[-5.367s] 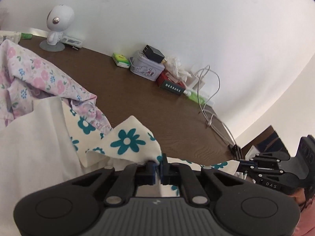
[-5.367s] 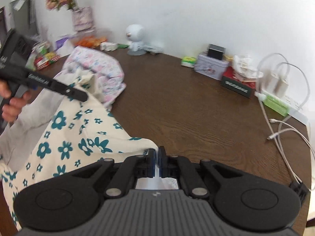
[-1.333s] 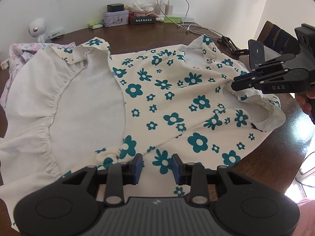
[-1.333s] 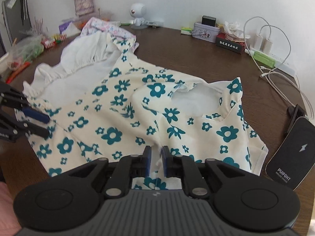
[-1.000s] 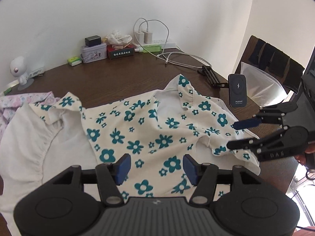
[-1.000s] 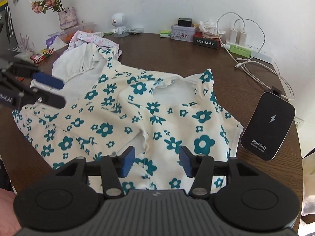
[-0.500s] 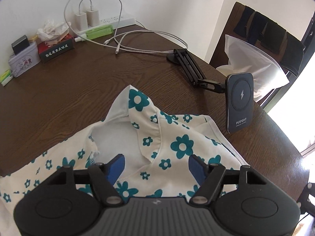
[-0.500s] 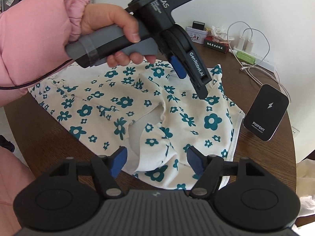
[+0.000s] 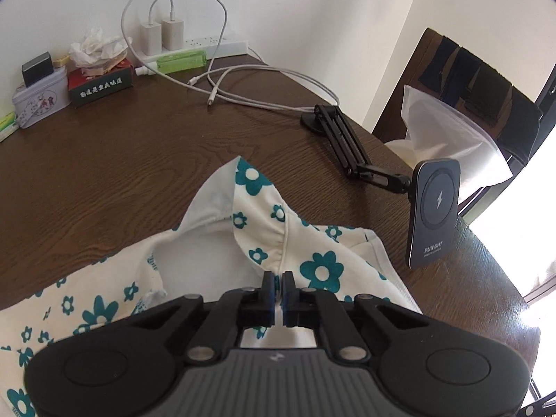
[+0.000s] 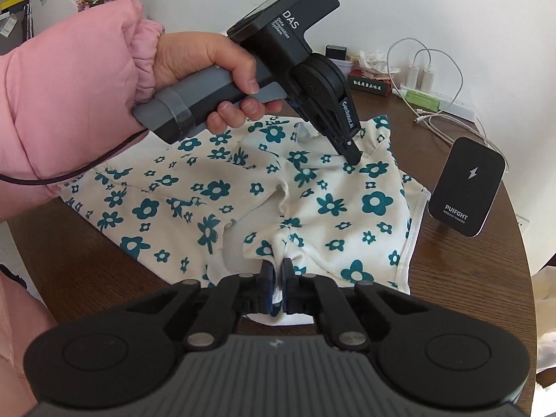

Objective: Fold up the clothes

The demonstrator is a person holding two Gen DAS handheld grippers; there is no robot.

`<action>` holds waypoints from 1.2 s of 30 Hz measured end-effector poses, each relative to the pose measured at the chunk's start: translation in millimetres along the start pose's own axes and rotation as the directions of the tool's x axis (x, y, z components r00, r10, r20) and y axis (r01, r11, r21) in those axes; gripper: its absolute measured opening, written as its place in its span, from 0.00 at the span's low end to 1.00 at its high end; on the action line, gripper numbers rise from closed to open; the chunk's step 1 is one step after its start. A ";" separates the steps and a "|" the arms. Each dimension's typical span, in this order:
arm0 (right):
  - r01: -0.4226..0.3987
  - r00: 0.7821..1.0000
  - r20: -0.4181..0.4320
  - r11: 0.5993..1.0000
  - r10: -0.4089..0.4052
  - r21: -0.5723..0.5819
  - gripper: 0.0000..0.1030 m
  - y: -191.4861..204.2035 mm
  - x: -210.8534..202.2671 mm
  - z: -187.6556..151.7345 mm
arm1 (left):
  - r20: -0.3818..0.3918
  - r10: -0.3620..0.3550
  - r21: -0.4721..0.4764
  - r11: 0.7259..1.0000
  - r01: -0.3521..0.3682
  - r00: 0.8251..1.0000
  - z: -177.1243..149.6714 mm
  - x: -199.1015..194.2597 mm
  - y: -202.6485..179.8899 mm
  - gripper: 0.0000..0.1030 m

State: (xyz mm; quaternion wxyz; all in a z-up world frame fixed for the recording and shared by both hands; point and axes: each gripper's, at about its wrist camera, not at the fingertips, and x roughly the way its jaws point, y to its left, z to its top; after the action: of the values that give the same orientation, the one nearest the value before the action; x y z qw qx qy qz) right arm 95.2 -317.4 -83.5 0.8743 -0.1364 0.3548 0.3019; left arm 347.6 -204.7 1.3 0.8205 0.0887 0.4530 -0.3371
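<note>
My right gripper [image 10: 277, 274] is clamped on the near hem of the cream cotton garment with teal flowers [image 10: 333, 205], spread on the dark wooden table [image 10: 90, 264]. My left gripper [image 9: 277, 286] pinches its shoulder ruffle. The garment's left part is cut off by the frame edge.

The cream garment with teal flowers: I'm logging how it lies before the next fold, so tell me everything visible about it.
The cream garment with teal flowers looks like soft, thin cloth with a plain white inside, a gathered neckline and hemmed edges. It lies spread but rumpled on the brown wooden table. The left gripper is shut on a fold by the neckline; the right gripper is shut on a bunched fold at its near edge.
</note>
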 end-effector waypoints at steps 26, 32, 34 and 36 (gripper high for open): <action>-0.096 0.995 0.045 0.929 0.085 0.358 0.47 -107.9 0.4 -40.2 | 0.008 -0.042 -0.205 0.978 0.042 0.999 31.3 32.0 29.6 0.55; -0.136 0.991 0.057 0.918 0.124 0.372 0.19 -108.8 2.5 -42.6 | 0.016 -0.046 -0.228 0.973 0.048 0.999 35.1 40.6 31.7 0.39; -0.144 0.990 0.056 0.918 0.132 0.371 0.11 -108.8 2.2 -44.0 | 0.027 -0.063 -0.215 0.974 0.068 0.998 34.5 41.3 30.4 0.13; -0.146 0.989 0.058 0.918 0.134 0.370 0.09 -107.1 -0.9 -46.2 | 0.048 -0.082 -0.190 0.978 0.090 0.995 33.9 38.6 27.0 0.08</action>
State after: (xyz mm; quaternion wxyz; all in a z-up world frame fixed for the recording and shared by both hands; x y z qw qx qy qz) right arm 136.7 -422.2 -113.1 0.8659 0.0625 0.4008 0.2927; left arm 401.9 -217.8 -14.6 0.8188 -0.0172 0.4703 -0.3287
